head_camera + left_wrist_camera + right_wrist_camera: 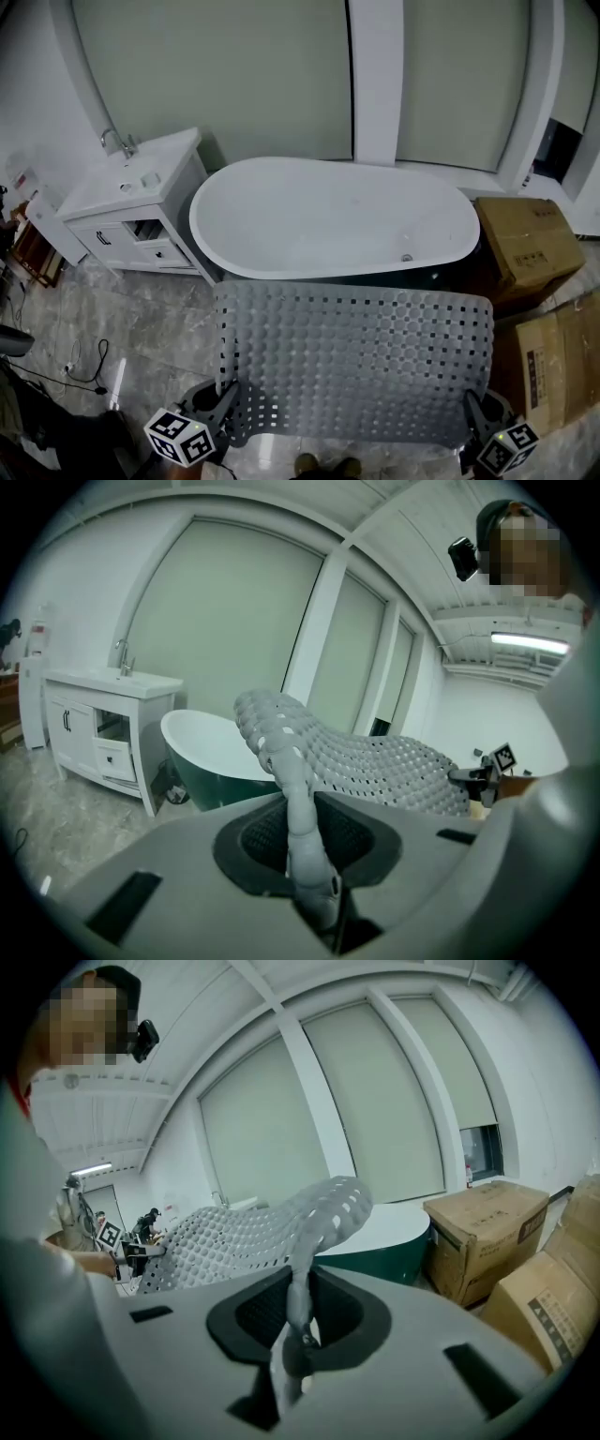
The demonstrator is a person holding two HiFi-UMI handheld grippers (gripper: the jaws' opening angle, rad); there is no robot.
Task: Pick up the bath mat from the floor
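The grey perforated bath mat (352, 361) is stretched out flat in the air in front of the bathtub, held by its two near corners. My left gripper (228, 397) is shut on the near left corner, and the mat's edge (298, 808) runs straight into its jaws. My right gripper (470, 409) is shut on the near right corner, where the mat's edge (300, 1297) is pinched between the jaws. The mat (375, 761) sags between the two grippers, and its far edge reaches the tub's rim in the head view.
A white oval bathtub (333, 220) with a dark green outer wall stands just beyond the mat. A white vanity with sink (131, 202) is at the left. Cardboard boxes (525, 244) are stacked at the right. A cable (89, 370) lies on the marble floor at the left.
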